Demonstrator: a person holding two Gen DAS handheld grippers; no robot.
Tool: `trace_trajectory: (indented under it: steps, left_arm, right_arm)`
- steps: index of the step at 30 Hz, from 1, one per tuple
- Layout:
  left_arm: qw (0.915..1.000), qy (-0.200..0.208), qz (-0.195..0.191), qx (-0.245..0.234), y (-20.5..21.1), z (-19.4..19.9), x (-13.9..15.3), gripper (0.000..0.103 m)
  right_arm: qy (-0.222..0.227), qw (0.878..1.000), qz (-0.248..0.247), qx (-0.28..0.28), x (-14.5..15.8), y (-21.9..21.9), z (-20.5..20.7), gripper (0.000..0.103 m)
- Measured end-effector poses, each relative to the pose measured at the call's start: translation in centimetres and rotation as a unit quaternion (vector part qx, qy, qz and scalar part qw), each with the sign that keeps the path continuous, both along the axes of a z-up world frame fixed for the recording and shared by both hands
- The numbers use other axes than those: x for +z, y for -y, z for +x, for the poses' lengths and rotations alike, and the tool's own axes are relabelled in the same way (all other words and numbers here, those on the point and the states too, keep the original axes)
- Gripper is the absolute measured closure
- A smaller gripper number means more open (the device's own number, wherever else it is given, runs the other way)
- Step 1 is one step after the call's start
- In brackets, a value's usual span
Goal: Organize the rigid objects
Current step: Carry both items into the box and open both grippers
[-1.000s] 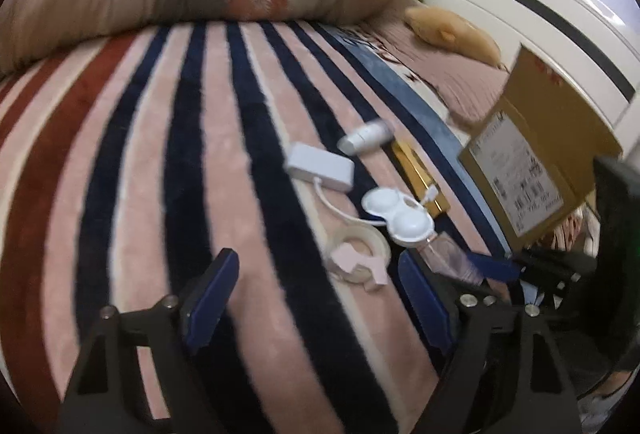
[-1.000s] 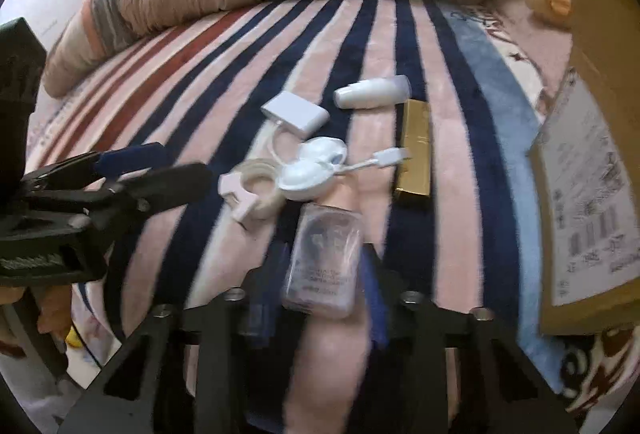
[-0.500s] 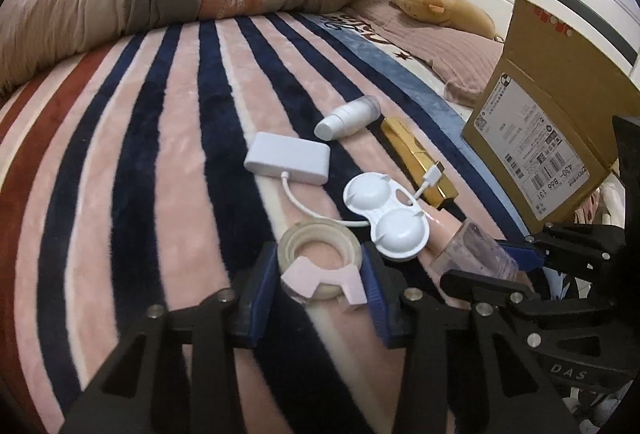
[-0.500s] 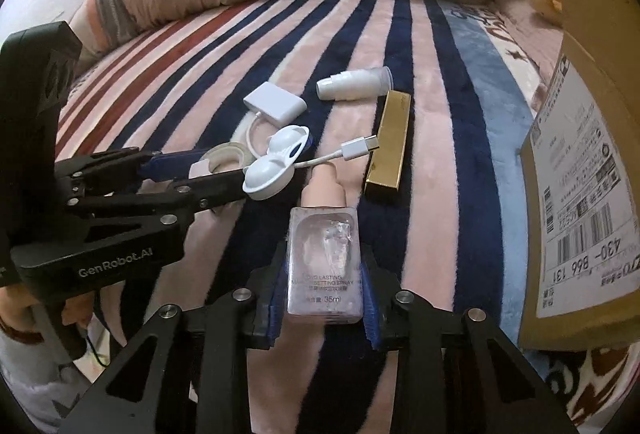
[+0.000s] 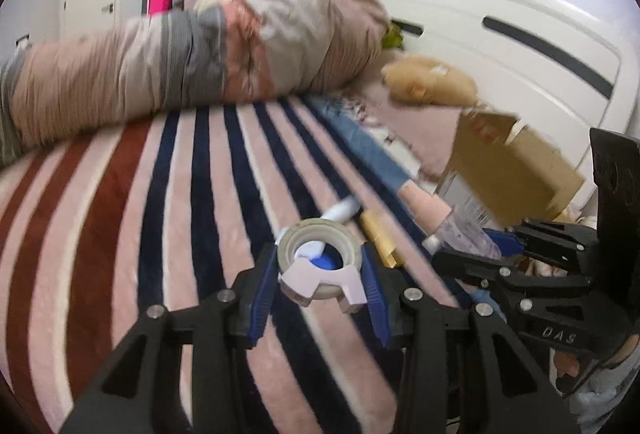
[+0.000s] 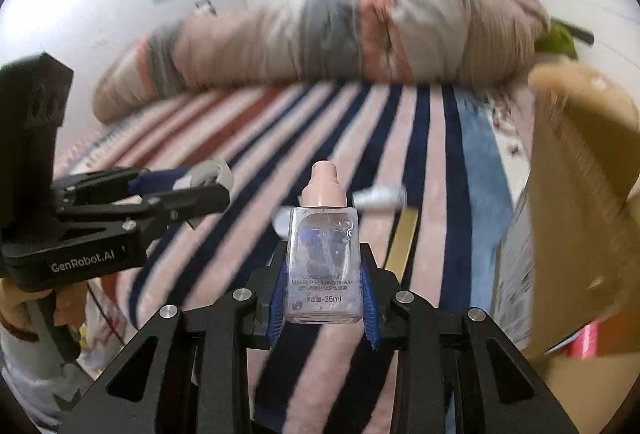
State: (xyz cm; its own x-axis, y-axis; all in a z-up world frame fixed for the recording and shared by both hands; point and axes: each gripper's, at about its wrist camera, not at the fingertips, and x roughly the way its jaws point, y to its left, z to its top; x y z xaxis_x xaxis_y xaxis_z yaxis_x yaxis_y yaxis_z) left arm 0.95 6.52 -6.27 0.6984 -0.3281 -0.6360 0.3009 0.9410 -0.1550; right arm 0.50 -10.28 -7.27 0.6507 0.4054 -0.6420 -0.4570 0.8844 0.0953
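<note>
My left gripper (image 5: 318,274) is shut on a tape roll (image 5: 320,252) with a pale pink dispenser clip and holds it above the striped blanket (image 5: 180,214). My right gripper (image 6: 324,294) is shut on a clear spray bottle (image 6: 324,258) with a pink cap, also lifted. The bottle shows in the left wrist view (image 5: 448,222), and the left gripper with the tape shows in the right wrist view (image 6: 200,176). A white tube (image 6: 378,196) and a gold bar (image 6: 404,240) lie on the blanket below. The white adapter and lens case are mostly hidden.
An open cardboard box (image 6: 580,214) stands at the right, also in the left wrist view (image 5: 508,170). A rolled duvet (image 5: 180,62) lies across the far side of the bed. A tan plush toy (image 5: 428,80) sits by the white headboard (image 5: 520,46).
Both grippers have lifted off the blanket with their objects, the left with the tape roll, the right with the spray bottle. The views now tilt up toward the room.
</note>
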Motion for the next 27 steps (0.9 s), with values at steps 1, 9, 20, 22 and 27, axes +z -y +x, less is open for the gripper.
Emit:
trace_trajectory:
  steps: [1, 9, 20, 22, 27]
  left_arm:
    - [0.9999, 0.010, -0.001, -0.005, 0.3, -0.3, 1.0, 0.065]
    - [0.9963, 0.056, -0.016, -0.064, 5.7, -0.9, 6.3, 0.065]
    - [0.9857, 0.036, 0.001, -0.165, 19.6, 2.1, 7.9, 0.065]
    - [0.9856, 0.027, 0.018, -0.166, 21.4, 3.0, 7.5, 0.065]
    - [0.9847, 0.007, 0.038, -0.170, 23.0, 4.1, 6.5, 0.065]
  right_arm:
    - [0.013, 1.000, 0.007, 0.001, 1.0, 0.3, -0.3, 0.076]
    - [0.091, 0.992, 0.027, -0.088, 6.8, 9.1, -2.0, 0.076]
    - [0.018, 0.984, -0.026, -0.178, 2.3, 20.5, -0.1, 0.076]
    - [0.015, 0.983, -0.043, -0.178, 1.6, 20.7, 0.4, 0.076]
    - [0.016, 0.980, -0.075, -0.182, 0.9, 21.2, 0.9, 0.076]
